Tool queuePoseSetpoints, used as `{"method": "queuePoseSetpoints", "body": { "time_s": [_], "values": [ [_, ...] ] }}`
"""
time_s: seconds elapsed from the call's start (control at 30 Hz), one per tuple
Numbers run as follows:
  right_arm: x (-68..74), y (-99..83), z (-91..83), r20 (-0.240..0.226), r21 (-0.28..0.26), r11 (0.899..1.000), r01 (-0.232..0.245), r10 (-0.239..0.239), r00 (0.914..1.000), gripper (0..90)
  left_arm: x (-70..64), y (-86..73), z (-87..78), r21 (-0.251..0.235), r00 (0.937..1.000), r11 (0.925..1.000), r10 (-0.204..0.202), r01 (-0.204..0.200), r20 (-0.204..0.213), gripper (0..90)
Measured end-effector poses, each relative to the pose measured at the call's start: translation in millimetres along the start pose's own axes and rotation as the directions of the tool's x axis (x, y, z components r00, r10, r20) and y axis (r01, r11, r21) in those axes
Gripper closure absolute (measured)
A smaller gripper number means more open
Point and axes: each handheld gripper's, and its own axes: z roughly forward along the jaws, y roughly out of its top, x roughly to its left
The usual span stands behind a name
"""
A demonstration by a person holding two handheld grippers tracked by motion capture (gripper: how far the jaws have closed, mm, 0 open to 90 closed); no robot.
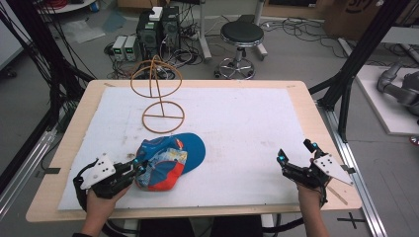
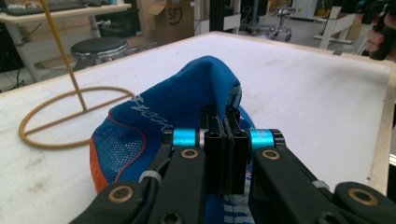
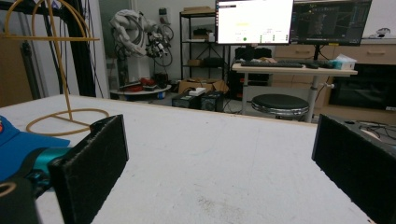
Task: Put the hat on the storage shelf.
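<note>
the blue and orange cap (image 1: 168, 161) lies on the white mat (image 1: 237, 123) near the table's front left, just in front of the wire stand (image 1: 158, 94). the left gripper (image 1: 140, 168) has its jaws pinched tight on the cap's edge. the right gripper (image 1: 296, 150) rests well apart at the mat's right, jaws spread wide and holding nothing.

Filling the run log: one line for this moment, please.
left gripper: shut on cap | right gripper: open, idle | hat stand: bare

Left claw (image 2: 225, 140) hides pinched cap (image 2: 187, 100) fabric; hat stand (image 3: 56, 70) top cut off by frame edge.
</note>
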Motion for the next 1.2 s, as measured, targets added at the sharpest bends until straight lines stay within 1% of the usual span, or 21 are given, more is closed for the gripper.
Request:
{"method": "queuePoseSetpoints", "body": {
  "time_s": [0.13, 0.2, 0.3, 0.43, 0.53, 0.6, 0.7, 0.8, 0.83, 0.9, 0.93, 1.1, 1.2],
  "values": [
    [0.7, 0.0, -0.2, -0.001, 0.003, 1.0, -0.003, 0.003, 1.0, 3.4, -0.1, 4.5, 0.7, -0.061, 0.9999, 0.9981, -0.004, 0.005, 0.01, 88.3],
    [0.9, -0.3, 0.1, -0.002, 0.003, 1.0, 0.002, -0.002, 1.0, 3.4, -0.2, 8.0, -0.1, -0.102, 0.9999, 0.9948, -0.006, 0.007, 0.01, 88.4],
    [1.7, -0.7, 0.4, -0.001, 0.006, 1.0, -0.004, 0.004, 1.0, 3.4, -1.2, 13.7, -1.9, -0.139, 0.9999, 0.9902, 0.014, -0.014, -0.002, 88.4],
    [1.7, -0.7, 0.7, -0.002, 0.005, 1.0, 0.004, -0.004, 1.0, 3.4, -1.2, 19.3, -4.8, -0.195, 1.0, 0.9807, -0.004, 0.004, 0.001, 88.4],
    [1.9, -1.2, 0.9, -0.001, 0.009, 1.0, 0.0, 0.0, 1.0, 3.4, -2.5, 26.3, -6.4, -0.22, 0.9999, 0.9753, 0.009, -0.01, -0.006, 88.5],
    [1.9, -1.6, 1.1, 0.0, 0.011, 1.0, -0.002, 0.002, 1.0, 3.4, -3.7, 31.4, -6.8, -0.236, 0.9999, 0.9716, 0.01, -0.01, 0.001, 88.5],
    [1.8, -1.7, 1.3, -0.001, 0.011, 1.0, -0.003, 0.003, 1.0, 3.4, -5.5, 38.1, -6.6, -0.254, 0.9998, 0.967, 0.018, -0.017, -0.002, 88.5],
    [0.7, -1.7, 1.4, -0.001, 0.008, 1.0, 0.003, -0.003, 1.0, 3.4, -6.9, 43.3, -5.5, -0.265, 0.9998, 0.964, 0.018, -0.017, 0.004, 88.5],
    [0.6, -1.8, 1.2, 0.0, 0.01, 1.0, 0.001, -0.001, 1.0, 3.4, -7.4, 45.3, -5.1, -0.268, 0.9997, 0.9632, 0.024, -0.023, 0.003, 88.5],
    [0.1, -2.1, 1.3, 0.0, 0.008, 1.0, -0.003, 0.003, 1.0, 3.4, -8.8, 49.9, -3.3, -0.284, 0.9998, 0.9587, 0.02, -0.017, 0.007, 88.5],
    [0.2, -2.1, 1.2, 0.001, 0.009, 1.0, -0.006, 0.006, 1.0, 3.4, -9.2, 52.8, -2.5, -0.288, 0.9996, 0.9573, 0.026, -0.022, 0.009, 88.5],
    [-0.1, -2.1, 0.7, 0.003, 0.011, 1.0, -0.009, 0.009, 1.0, 3.4, -10.9, 72.2, 6.6, -0.338, 0.9993, 0.9408, 0.03, -0.02, 0.023, 88.6],
    [-0.1, -2.1, 0.6, 0.001, 0.009, 1.0, -0.008, 0.008, 1.0, 3.4, -11.4, 87.0, 13.3, -0.355, 0.9987, 0.9346, 0.042, -0.029, 0.03, 88.6]
  ]
}}
